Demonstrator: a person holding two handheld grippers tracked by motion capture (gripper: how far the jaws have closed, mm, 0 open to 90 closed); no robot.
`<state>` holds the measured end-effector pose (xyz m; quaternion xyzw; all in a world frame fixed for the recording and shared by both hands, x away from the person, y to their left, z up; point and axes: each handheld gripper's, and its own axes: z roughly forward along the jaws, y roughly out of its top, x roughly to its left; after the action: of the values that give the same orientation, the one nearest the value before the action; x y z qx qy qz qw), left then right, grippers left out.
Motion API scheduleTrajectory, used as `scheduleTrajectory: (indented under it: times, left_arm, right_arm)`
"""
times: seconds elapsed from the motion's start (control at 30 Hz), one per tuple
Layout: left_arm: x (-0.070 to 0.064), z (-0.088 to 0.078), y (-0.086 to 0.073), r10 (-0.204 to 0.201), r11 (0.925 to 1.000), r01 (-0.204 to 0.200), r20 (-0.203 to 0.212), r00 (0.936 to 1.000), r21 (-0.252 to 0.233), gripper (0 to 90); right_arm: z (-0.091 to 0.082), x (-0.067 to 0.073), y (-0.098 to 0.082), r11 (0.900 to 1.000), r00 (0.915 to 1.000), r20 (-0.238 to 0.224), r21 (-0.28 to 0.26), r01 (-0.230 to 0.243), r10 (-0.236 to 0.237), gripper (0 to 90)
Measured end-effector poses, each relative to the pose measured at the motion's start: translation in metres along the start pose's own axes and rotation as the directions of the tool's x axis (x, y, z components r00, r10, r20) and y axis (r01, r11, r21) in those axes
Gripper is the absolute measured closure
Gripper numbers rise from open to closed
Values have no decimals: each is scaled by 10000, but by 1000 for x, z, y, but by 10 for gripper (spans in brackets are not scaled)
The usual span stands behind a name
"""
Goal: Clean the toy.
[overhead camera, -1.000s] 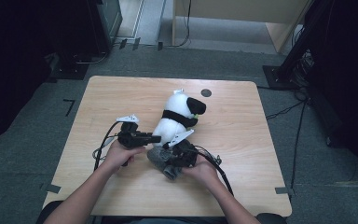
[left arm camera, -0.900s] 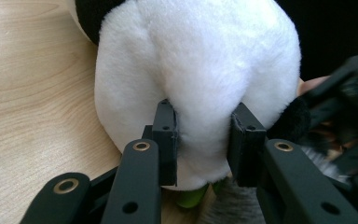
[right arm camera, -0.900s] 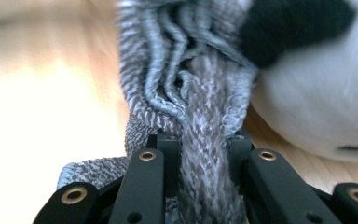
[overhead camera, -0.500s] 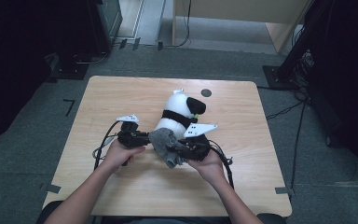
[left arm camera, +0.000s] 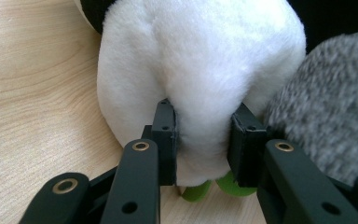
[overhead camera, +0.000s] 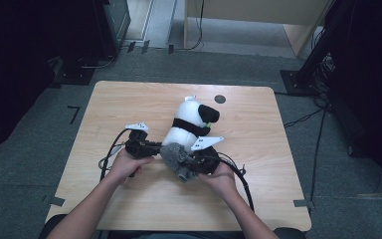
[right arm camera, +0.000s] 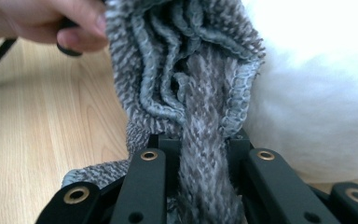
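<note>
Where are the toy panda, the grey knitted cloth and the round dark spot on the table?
toy panda (overhead camera: pixel 180 133), high view, white belly.
grey knitted cloth (right arm camera: pixel 205 140), right gripper view, pinched fold.
round dark spot (overhead camera: pixel 220 99), high view, its middle.

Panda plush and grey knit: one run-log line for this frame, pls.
left gripper: shut on panda plush | right gripper: shut on grey knit piece, bunched beside plush | table: plush lying on it

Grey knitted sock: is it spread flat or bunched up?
Bunched: the grey knitted sock hangs in gathered folds, pinched between the right gripper's jaws.
</note>
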<state>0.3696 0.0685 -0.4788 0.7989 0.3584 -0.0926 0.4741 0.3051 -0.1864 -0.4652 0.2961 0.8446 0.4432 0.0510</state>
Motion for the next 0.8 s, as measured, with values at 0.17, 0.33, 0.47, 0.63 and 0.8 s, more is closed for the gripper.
scheduleTrajectory:
  times: [0.17, 0.33, 0.47, 0.63, 0.8]
  left_arm:
    - [1, 0, 0, -109, 9999, 109, 44, 9999, -37, 684]
    - [2, -2, 1, -197, 9998, 198, 51, 9998, -48, 683]
    - [2, -2, 1, -119, 9999, 120, 84, 9999, -84, 681]
    - [-1, -1, 1, 299, 9992, -300, -60, 9995, -247, 680]
    - [-6, -1, 1, 756, 9958, -772, -349, 9965, -488, 699]
  right_arm:
    - [11, 1, -6, 9972, 10000, 79, 742, 41, -47, 766]
    - [31, 0, -15, 9927, 9994, 311, 1193, -157, 121, 766]
    - [38, -1, -17, 9884, 9989, 440, 1500, -225, 161, 765]
    - [40, -5, -19, 9860, 9979, 415, 1572, -562, 502, 764]
    - [39, -10, -19, 9826, 9970, 414, 1713, -716, 655, 761]
